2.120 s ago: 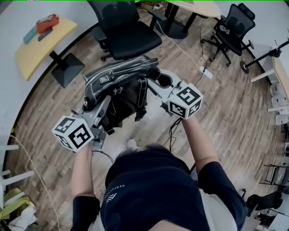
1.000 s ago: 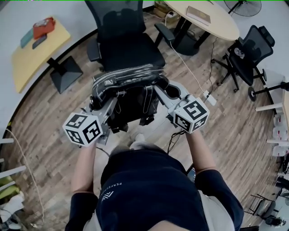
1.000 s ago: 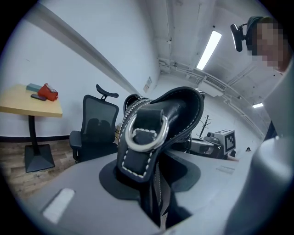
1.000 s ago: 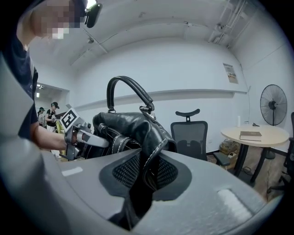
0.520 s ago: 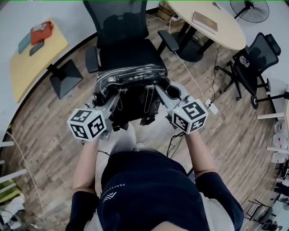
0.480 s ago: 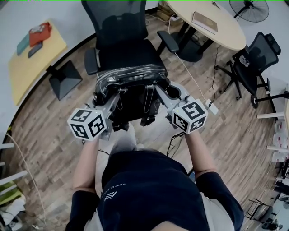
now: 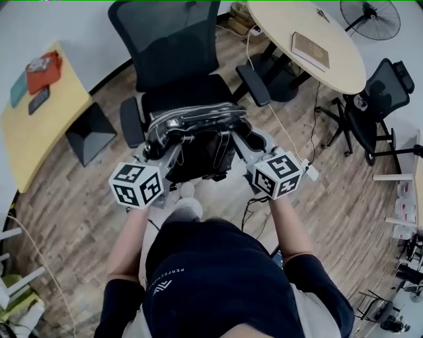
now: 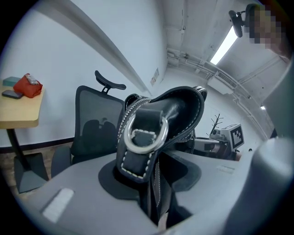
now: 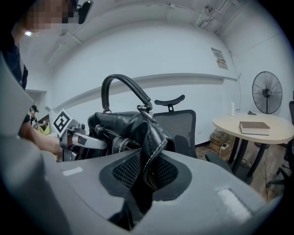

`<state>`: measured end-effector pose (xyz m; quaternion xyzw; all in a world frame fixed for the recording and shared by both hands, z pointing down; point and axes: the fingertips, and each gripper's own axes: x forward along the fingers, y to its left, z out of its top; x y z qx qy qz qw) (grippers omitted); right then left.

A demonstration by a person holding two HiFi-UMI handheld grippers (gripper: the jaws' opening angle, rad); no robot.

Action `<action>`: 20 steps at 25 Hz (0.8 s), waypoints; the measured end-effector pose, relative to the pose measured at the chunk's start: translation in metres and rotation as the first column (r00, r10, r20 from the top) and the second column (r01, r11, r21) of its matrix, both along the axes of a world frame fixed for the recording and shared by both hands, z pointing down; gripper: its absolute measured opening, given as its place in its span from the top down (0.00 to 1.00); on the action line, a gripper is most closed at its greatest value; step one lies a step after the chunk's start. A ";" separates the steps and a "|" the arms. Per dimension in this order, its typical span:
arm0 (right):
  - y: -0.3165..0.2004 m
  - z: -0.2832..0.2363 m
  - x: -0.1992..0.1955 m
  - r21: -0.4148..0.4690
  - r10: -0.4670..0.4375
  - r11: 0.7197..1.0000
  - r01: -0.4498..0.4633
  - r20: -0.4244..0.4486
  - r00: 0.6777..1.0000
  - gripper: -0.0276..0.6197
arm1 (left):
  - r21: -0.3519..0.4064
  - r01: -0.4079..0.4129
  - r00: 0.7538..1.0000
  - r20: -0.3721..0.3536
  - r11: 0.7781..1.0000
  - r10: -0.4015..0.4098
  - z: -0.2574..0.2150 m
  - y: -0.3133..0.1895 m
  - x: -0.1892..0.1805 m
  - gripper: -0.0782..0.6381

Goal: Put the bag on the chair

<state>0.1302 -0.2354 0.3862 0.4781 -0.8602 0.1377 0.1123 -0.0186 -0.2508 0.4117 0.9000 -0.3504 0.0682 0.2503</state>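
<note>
A black leather bag (image 7: 195,132) with white stitching and a zipper hangs in the air between both grippers, just in front of a black mesh office chair (image 7: 173,53). My left gripper (image 7: 170,150) is shut on the bag's left end, where a metal ring and strap tab (image 8: 146,137) stick out above the jaws. My right gripper (image 7: 236,142) is shut on the bag's right end (image 9: 149,137); the bag's handle (image 9: 124,87) arches above it. The chair's seat (image 7: 192,92) lies under and behind the bag.
A yellow table (image 7: 36,119) with a red pouch (image 7: 43,69) stands at the left. A round table (image 7: 310,39) with a book is at the right, with another black chair (image 7: 380,99) and a fan (image 7: 370,16) beyond. Cables run over the wooden floor.
The person has stepped closer to the chair, carrying the bag forward; the bag now hangs over the front of the seat. Both grips stay the same.
</note>
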 end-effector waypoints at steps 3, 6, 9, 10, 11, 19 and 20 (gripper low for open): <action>-0.027 0.004 -0.003 -0.002 0.017 1.000 -0.017 0.008 1.000 0.86 | 0.019 0.000 1.000 0.002 1.000 0.000 0.002 -0.028 -0.003 0.67; -0.043 0.010 -0.002 -0.018 0.013 1.000 -0.012 0.004 1.000 0.86 | 0.016 0.003 1.000 0.008 1.000 -0.003 0.009 -0.044 -0.003 0.67; -0.070 0.014 0.003 -0.041 0.013 0.999 -0.013 -0.008 1.000 0.86 | -0.011 0.008 1.000 0.023 1.000 -0.008 0.016 -0.071 0.002 0.66; -0.079 0.016 0.005 -0.048 0.013 0.999 -0.014 -0.009 1.000 0.86 | -0.020 0.013 1.000 0.027 1.000 -0.013 0.019 -0.079 0.004 0.65; -0.087 0.019 0.007 -0.056 0.012 0.998 -0.013 -0.008 1.000 0.86 | -0.027 0.020 0.999 0.029 0.999 -0.019 0.022 -0.086 0.006 0.65; -0.152 0.047 0.028 -0.135 -0.060 0.989 0.060 0.000 0.998 0.86 | -0.095 0.063 0.996 0.074 0.993 -0.056 0.050 -0.141 0.026 0.64; -0.162 0.049 0.028 -0.141 -0.072 0.987 0.072 0.000 0.997 0.86 | -0.101 0.070 0.995 0.076 0.992 -0.063 0.053 -0.149 0.027 0.64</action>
